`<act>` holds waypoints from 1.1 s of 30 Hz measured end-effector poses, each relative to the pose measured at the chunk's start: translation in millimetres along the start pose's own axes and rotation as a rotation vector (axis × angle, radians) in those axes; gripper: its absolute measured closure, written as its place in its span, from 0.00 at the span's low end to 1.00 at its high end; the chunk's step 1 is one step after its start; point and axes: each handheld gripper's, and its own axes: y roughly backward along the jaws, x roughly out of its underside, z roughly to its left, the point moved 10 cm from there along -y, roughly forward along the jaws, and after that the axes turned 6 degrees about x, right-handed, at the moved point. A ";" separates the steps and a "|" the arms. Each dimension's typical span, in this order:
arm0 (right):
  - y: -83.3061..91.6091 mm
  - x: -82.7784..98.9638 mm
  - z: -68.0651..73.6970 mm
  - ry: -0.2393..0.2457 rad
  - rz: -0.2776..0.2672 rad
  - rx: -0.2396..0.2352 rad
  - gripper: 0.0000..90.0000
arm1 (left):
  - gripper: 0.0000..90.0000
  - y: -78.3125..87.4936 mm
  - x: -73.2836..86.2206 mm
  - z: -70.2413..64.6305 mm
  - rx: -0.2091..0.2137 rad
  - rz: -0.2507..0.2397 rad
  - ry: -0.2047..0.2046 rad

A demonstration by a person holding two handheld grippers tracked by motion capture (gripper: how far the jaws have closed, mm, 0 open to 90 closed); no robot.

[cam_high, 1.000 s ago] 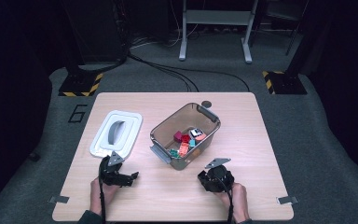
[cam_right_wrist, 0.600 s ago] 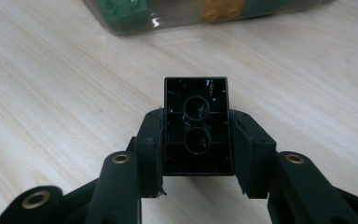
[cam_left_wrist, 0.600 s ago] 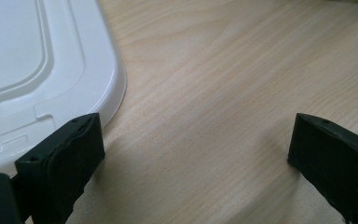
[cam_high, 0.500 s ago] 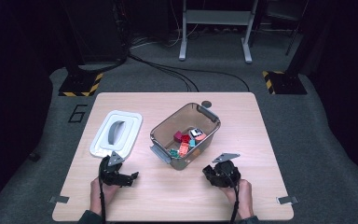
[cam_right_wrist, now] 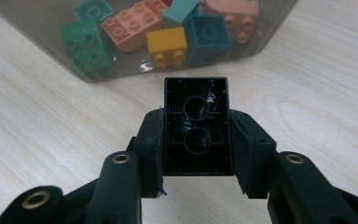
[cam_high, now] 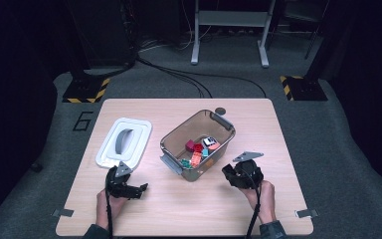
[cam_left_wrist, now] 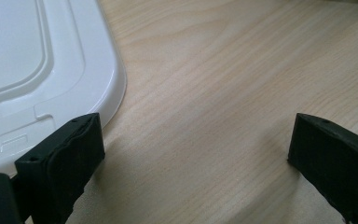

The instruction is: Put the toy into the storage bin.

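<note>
Black toy brick [cam_right_wrist: 196, 127], hollow underside facing the camera, is clamped between the two pads of the right gripper [cam_right_wrist: 196, 154], which press on its left and right walls; in the right gripper view it is held clear above the wooden table [cam_right_wrist: 46, 126], just in front of the clear plastic bin [cam_right_wrist: 265, 37]. In the high view the right gripper [cam_high: 239, 175] sits just off the bin's [cam_high: 218, 122] near right corner, apart from its wall, with the person's hand behind it. Bin contents visible through the wall: green, salmon, yellow, teal and pink bricks [cam_right_wrist: 170, 43]; from above, red, orange and teal pieces lie toward the near end of the bin. Left gripper [cam_high: 137, 189] rests low at the table's near left, jaws spread wide with nothing between them; in the left gripper view only bare tabletop [cam_left_wrist: 205, 102] lies between its pads. White lid [cam_left_wrist: 32, 70] lies flat on the table, its rounded corner just beside the left pad; whether they touch cannot be told. In the high view the lid [cam_high: 138, 130] lies well left of the bin.
</note>
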 end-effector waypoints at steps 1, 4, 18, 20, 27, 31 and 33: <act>1.2 -2.2 -1.9 0.008 -0.003 0.004 0.65 | 0.04 0.0 0.0 0.0 0.000 0.000 0.000; 5.5 -9.2 -5.2 0.014 -0.015 0.012 0.65 | 0.04 0.0 0.0 0.0 0.000 0.000 0.000; 26.7 -37.0 -16.9 0.019 -0.051 0.052 0.65 | 0.04 0.0 0.0 0.0 0.000 0.000 0.000; 28.1 -39.5 -17.9 0.025 -0.056 0.058 0.65 | 0.04 0.1 0.1 0.2 0.000 0.002 -0.002; 37.1 -60.3 -24.1 0.026 -0.077 0.068 0.65 | 0.04 -0.2 -0.1 0.0 0.002 -0.002 0.000; 40.6 -71.3 -26.9 0.032 -0.088 0.070 0.65 | 0.04 0.0 0.0 0.2 0.001 0.000 -0.003; 42.2 -77.0 -27.1 0.029 -0.095 0.072 0.65 | 0.04 -0.1 -0.1 0.0 0.001 -0.002 0.000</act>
